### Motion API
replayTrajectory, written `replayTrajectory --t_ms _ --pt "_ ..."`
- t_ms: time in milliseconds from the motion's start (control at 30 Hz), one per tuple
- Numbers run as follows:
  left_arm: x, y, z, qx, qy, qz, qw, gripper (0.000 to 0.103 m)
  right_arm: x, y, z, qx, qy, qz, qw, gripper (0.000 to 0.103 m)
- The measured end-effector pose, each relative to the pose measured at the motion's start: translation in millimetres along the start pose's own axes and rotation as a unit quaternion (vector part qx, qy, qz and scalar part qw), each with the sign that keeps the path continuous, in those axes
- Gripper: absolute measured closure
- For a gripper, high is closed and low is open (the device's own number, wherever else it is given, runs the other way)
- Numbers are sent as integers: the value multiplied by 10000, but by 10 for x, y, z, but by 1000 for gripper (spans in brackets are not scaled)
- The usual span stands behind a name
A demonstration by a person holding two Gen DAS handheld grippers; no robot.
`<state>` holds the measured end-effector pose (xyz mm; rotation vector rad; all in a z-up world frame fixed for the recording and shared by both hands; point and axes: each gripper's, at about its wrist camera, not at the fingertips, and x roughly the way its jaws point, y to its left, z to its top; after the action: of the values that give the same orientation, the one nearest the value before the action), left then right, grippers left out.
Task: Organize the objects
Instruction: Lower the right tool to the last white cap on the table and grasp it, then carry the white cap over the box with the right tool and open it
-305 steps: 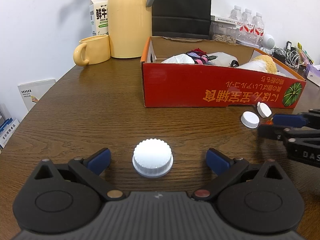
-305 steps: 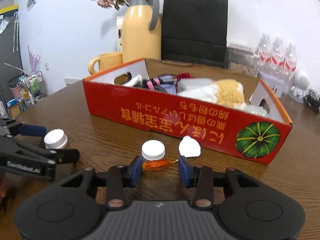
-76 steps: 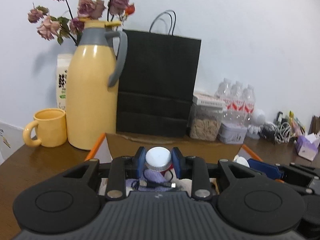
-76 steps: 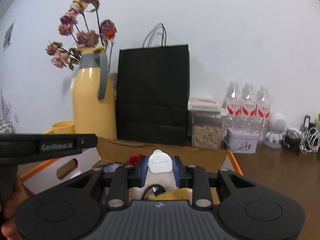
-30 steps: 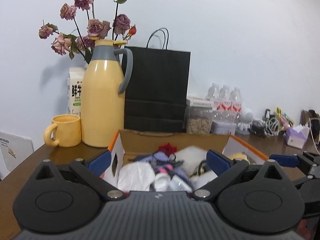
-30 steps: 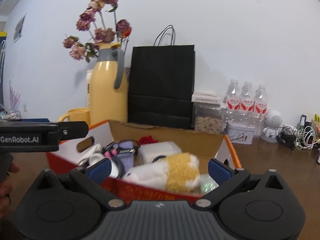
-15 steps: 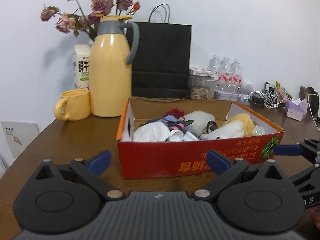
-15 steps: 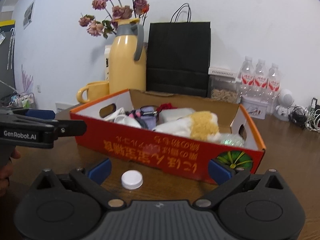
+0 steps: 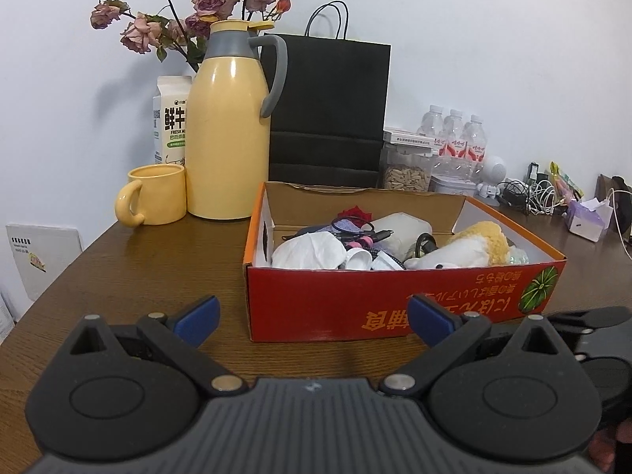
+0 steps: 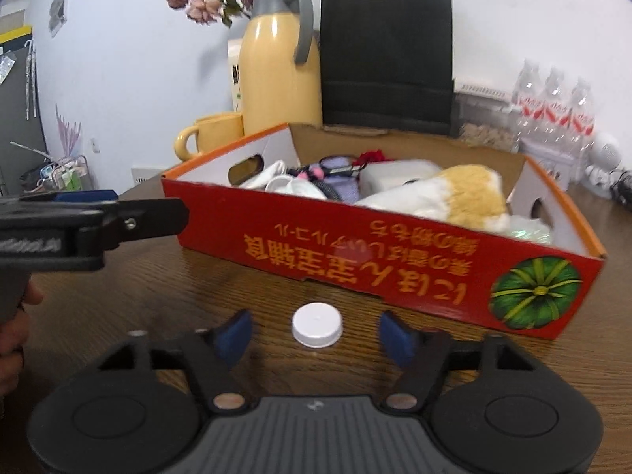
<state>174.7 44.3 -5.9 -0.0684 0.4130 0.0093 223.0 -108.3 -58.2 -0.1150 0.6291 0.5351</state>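
- Our landmark is the red cardboard box point(image 9: 403, 300), open at the top and standing on the brown wooden surface point(image 9: 150, 260).
- We see the white bottle cap point(image 10: 317, 324) lying flat on the surface just in front of the box's printed long side, apart from it.
- Our right gripper point(image 10: 316, 333) sits low over the surface with the cap between its blue pads; the jaws are closing, but both pads are clear of the cap and nothing is held.
- Our left gripper point(image 9: 314, 316) faces the box's near left corner with its jaws spread wide and nothing between them.
- In the right wrist view the left gripper appears as a black arm reaching in from the left toward the box's short end, with part of a hand point(image 10: 15, 328) below it.
- Inside the box we see a yellow and white plush toy point(image 9: 470, 249) toward the end with the green pumpkin print, plus crumpled white tissue point(image 9: 308, 252), cables and small white items toward the other end.
- Behind the box stand a yellow thermos jug point(image 9: 227, 130), a yellow mug point(image 9: 154, 195), a milk carton point(image 9: 172, 118) and a black paper bag point(image 9: 328, 106).
- Dried roses point(image 9: 197, 4) rise behind the jug; water bottles point(image 9: 454, 134) stand behind the box's far right corner.
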Motion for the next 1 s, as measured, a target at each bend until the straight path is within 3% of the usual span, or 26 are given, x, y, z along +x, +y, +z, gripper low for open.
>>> replayTrajectory --t_ms 100,367,567,1000 --pt "1 -7 -1 0 -2 -7 10000 0 42 38 18 -7 33 -17 10000 76" --pt "2 1 -6 -41 -9 -25 10000 0 -45 65 16 -82 -258 -65 9996 76" --pt "14 -6 6 -94 -80 -57 9999 0 -250 108 18 -229 -936 -233 9951 76" --pt "302 -177 658 -284 -430 156 9985 0 -356 -247 636 -107 -1752 -746 9817 76"
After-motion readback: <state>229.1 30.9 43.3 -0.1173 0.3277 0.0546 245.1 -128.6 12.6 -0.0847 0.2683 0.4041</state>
